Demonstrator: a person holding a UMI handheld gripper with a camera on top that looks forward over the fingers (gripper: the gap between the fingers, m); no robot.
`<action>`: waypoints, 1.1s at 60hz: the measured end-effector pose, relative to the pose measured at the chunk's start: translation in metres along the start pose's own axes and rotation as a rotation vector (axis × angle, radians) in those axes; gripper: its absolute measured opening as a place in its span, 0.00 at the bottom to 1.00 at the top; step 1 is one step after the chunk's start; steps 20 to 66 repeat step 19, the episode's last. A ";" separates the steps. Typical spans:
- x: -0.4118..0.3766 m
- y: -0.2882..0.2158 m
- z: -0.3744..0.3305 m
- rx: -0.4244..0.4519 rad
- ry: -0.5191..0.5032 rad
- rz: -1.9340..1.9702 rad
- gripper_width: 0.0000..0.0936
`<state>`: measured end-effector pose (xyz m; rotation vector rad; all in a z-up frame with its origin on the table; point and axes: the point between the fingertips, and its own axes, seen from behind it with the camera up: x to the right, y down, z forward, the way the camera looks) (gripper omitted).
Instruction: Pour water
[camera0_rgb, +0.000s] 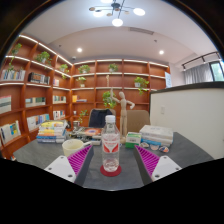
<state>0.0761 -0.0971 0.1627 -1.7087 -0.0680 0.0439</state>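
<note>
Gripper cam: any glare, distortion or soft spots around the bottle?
Gripper view: strong fisheye, the bookshelves bow outward; the ceiling lamp blows out to white; the water bottle between the open tongs is evenly lit and fairly sharp, without glare.

bottle (110, 146) between gripper (110, 166) fingers, cup (73, 147) left

I saw a clear plastic water bottle (110, 146) with a red label and pale cap standing upright on a round red coaster (110, 170). To its left, slightly farther back, a pale yellow-green cup (73, 148) stood upright, apart from it.
</note>
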 end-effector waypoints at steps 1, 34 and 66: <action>0.000 -0.001 -0.002 0.002 0.004 -0.006 0.91; -0.004 -0.010 -0.023 0.015 -0.013 0.030 0.90; -0.004 -0.010 -0.023 0.015 -0.013 0.030 0.90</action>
